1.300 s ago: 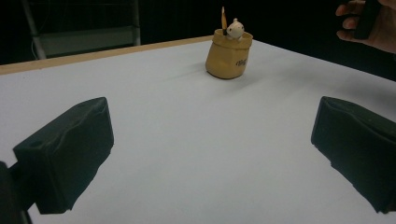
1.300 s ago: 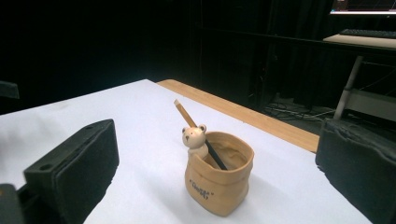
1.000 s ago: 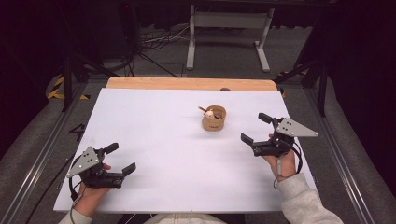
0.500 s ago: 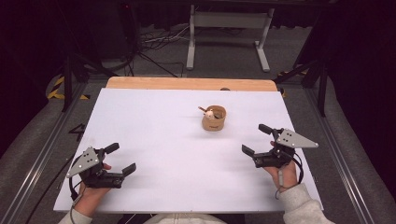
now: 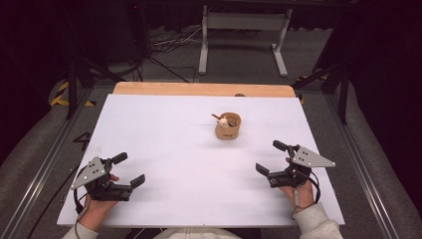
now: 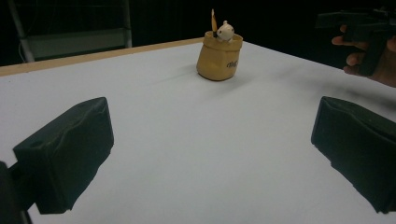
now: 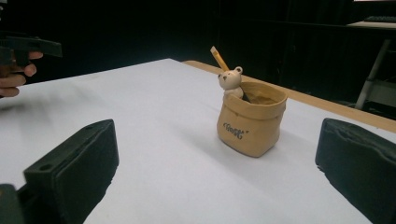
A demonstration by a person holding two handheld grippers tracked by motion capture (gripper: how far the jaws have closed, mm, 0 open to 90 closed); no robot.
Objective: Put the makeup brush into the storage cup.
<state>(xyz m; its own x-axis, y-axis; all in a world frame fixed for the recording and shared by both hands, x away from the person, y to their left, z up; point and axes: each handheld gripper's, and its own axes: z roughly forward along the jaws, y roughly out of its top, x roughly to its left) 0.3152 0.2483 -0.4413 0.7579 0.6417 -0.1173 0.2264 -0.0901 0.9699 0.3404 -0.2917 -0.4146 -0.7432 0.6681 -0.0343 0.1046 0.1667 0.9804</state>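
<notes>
Showing: two hand-held grippers resting low over a white surface (image 5: 174, 149), with a small pot standing between and beyond them.
Task object: tan sack-shaped pot (image 5: 228, 126), upright, right of centre in the upper middle of the high view; it stands free on the surface, touching neither gripper.
Pot contents: a small white bear figure (image 7: 230, 80) peeks over the rim, and a thin stick (image 7: 219, 58) leans out behind it; dark lettering marks the pot's front wall.
Left hand-held gripper (image 5: 128, 170): lower left of the high view, held by a hand; jaws spread wide, grasping nothing. In the left gripper view the pot (image 6: 219, 54) appears at upper centre, well apart from the jaws.
Right hand-held gripper (image 5: 271, 157): lower right of the high view, held by a hand with a grey sleeve (image 5: 318, 224); jaws released and spread, nothing between them. In the right gripper view the pot (image 7: 251, 122) sits right of centre, near but apart.
Background: wooden edge (image 5: 199, 89) along the far side; a metal stand (image 5: 244, 30) on the floor beyond.
</notes>
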